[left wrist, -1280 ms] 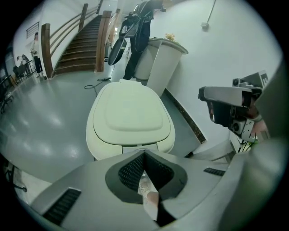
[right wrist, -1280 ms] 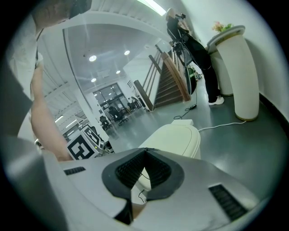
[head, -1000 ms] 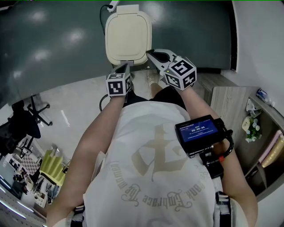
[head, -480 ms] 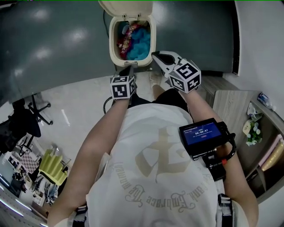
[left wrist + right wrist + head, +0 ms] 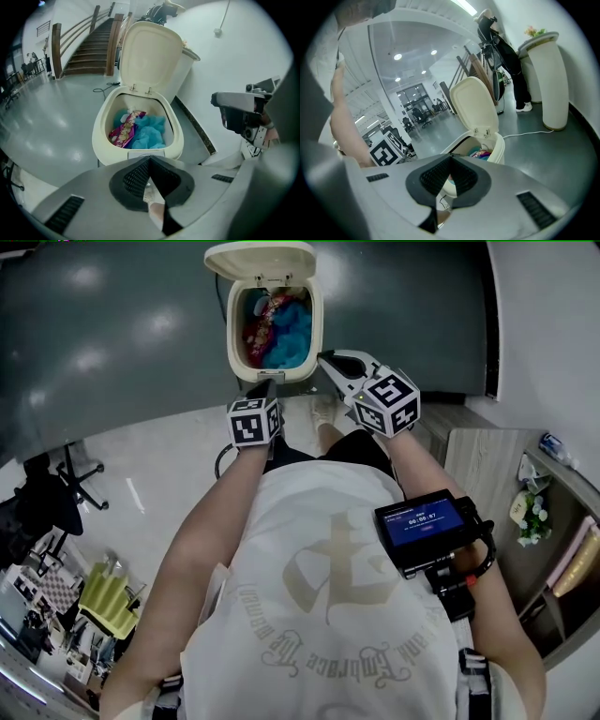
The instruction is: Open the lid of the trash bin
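Observation:
The cream trash bin [image 5: 234, 352] stands on the floor in front of me with its lid [image 5: 260, 259] raised and tipped back. Inside lie blue crumpled material [image 5: 286, 334] and a pink wrapper [image 5: 255, 329]. My left gripper [image 5: 269, 383] is shut and empty, its tip just short of the bin's near rim. My right gripper [image 5: 324, 358] is shut and empty beside the bin's near right corner. The left gripper view looks down into the open bin [image 5: 101, 140] past the upright lid [image 5: 150, 56]. The right gripper view shows the lid [image 5: 472, 104] from the side.
A shoe [image 5: 323, 409] rests on the floor at the bin's base. A wooden shelf [image 5: 487, 465] stands at the right, an office chair [image 5: 56, 493] at the left. A tall white planter [image 5: 551, 84] and a floor cable [image 5: 525, 134] lie beyond the bin. A staircase [image 5: 89, 42] rises behind.
The bin's lid, shut a second ago, has swung up and back, and the bin's contents now show. Both grippers stayed close to the near rim, shifting only slightly.

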The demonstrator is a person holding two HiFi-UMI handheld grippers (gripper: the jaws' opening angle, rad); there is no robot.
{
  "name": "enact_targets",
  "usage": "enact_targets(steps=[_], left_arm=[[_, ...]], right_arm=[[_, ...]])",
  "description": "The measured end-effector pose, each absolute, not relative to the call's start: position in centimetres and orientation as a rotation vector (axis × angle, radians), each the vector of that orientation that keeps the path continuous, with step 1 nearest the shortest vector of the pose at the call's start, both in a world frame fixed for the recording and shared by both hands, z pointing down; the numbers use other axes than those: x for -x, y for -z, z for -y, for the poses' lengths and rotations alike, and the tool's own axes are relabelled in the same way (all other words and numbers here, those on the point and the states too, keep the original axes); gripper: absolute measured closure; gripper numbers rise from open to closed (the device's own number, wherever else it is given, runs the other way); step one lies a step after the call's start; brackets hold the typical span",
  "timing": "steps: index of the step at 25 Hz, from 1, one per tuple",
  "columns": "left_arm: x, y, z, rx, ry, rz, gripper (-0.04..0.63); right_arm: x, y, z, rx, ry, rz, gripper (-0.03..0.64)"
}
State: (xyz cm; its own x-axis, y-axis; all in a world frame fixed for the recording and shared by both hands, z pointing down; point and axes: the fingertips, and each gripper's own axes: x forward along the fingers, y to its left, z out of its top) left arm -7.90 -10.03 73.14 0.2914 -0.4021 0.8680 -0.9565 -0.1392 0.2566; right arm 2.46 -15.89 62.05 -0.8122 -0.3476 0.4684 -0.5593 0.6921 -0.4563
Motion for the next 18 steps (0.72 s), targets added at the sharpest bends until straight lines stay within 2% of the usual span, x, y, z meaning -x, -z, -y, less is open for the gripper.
enact_targets(steps=[18], left_arm=[[8.7, -72.6, 8.9, -1.714, -0.701, 1.278, 0.581]], right_arm=[[-2.2, -62.1, 15.7, -0.68, -0.821, 2.571, 0.611]])
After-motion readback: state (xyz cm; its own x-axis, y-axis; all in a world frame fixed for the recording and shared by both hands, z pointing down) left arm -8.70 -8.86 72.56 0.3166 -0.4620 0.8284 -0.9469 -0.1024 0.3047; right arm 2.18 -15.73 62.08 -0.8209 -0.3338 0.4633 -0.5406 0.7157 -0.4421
